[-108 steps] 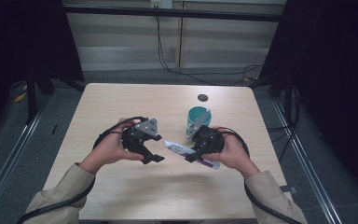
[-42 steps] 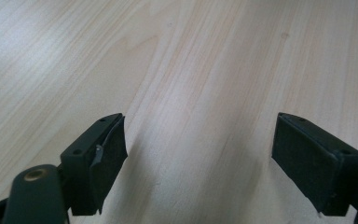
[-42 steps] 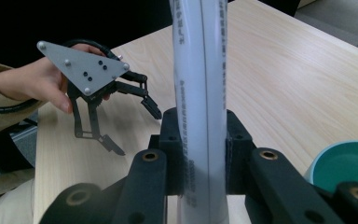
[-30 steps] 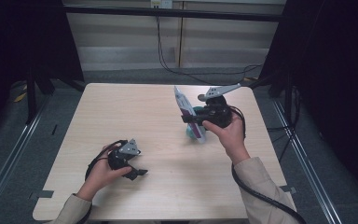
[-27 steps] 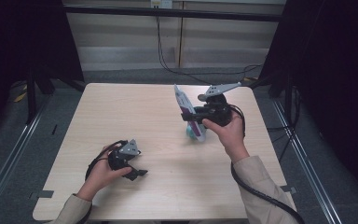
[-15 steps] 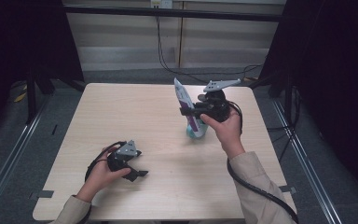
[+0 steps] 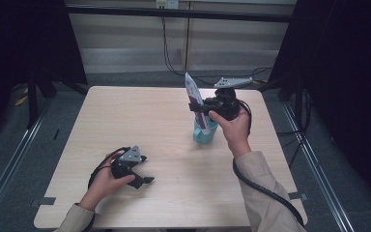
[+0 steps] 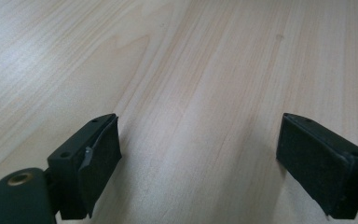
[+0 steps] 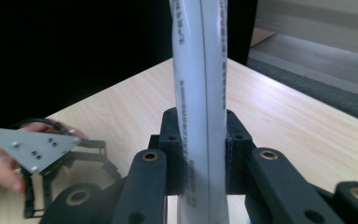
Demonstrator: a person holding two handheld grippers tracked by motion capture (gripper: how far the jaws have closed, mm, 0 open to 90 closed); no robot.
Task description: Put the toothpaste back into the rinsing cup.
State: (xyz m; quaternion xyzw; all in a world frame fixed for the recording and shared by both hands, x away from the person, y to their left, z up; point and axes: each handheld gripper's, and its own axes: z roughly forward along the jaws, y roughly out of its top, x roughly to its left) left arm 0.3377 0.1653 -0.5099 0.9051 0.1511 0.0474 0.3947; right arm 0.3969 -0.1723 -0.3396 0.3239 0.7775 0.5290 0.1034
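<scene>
Your right tool (image 7: 200, 107) is clamped on a white tube (image 7: 196, 104) with purple print. In the right gripper view the two black jaws press flat against the tube's (image 9: 200, 93) sides, with the crimped end pointing up. In the high view the tube stands nearly upright, tilted slightly to the left, and its lower end sits in or just above the mouth of the teal cup (image 7: 206, 133) on the far right part of the desk (image 7: 149, 121). How deep the tube reaches into the cup cannot be told from these views.

Judged from this, the step in hand is seating the tube in the cup. Proceed as follows:

1. Keep the clamp firm until the lower end is clearly below the cup's rim.
2. Lower the tube along its own axis. Do not sweep sideways; the cup looks light and could tip if the tube presses on one wall.
3. Correct the tilt before lowering, so the cap end does not catch the rim.
4. Release only when the tube rests on the cup's bottom or leans against its wall. Then withdraw straight upward.

Your left tool (image 7: 140, 176) rests low on the near left of the desk, well apart from the cup. Its jaws have just been opening and stand wide with nothing between them; the left gripper view shows bare wood (image 8: 200, 93) there. If the cup shifts, you may use this tool to steady it.
</scene>
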